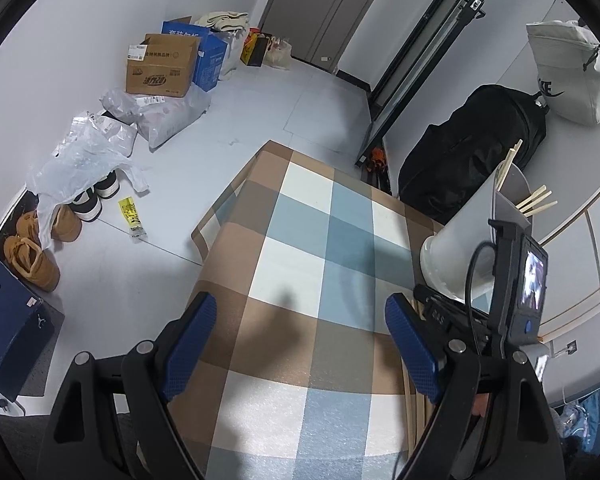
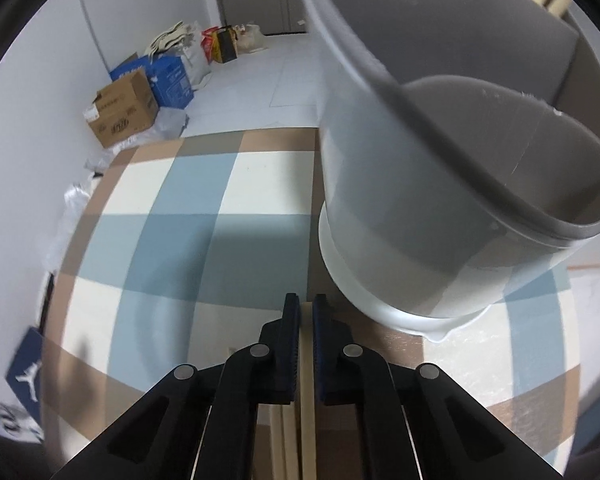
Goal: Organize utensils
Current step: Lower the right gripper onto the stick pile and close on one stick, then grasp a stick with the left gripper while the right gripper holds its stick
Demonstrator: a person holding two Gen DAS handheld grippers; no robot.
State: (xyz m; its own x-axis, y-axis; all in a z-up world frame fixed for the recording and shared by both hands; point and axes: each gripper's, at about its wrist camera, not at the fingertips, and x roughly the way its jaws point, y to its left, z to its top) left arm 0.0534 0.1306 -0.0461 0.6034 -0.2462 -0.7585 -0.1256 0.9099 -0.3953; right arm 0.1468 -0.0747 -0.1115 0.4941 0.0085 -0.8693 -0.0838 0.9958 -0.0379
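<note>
The holder [image 2: 440, 208] runs off the top edge, and the black grippers hide most of the chopsticks [image 2: 307, 420].

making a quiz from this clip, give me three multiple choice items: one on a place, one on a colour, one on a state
1. Where are the chopsticks already stored?
A. in the holder
B. in the cardboard box
C. on the floor

2. What colour are the gripper pads?
A. red
B. blue
C. yellow

3. How is the right gripper?
A. wide open
B. shut on a chopstick
C. shut on a cup

Answers:
1 A: chopsticks stick out of the grey holder.
2 B: the left gripper has blue pads.
3 B: the right gripper has its pads pressed on a pale wooden chopstick.
</note>
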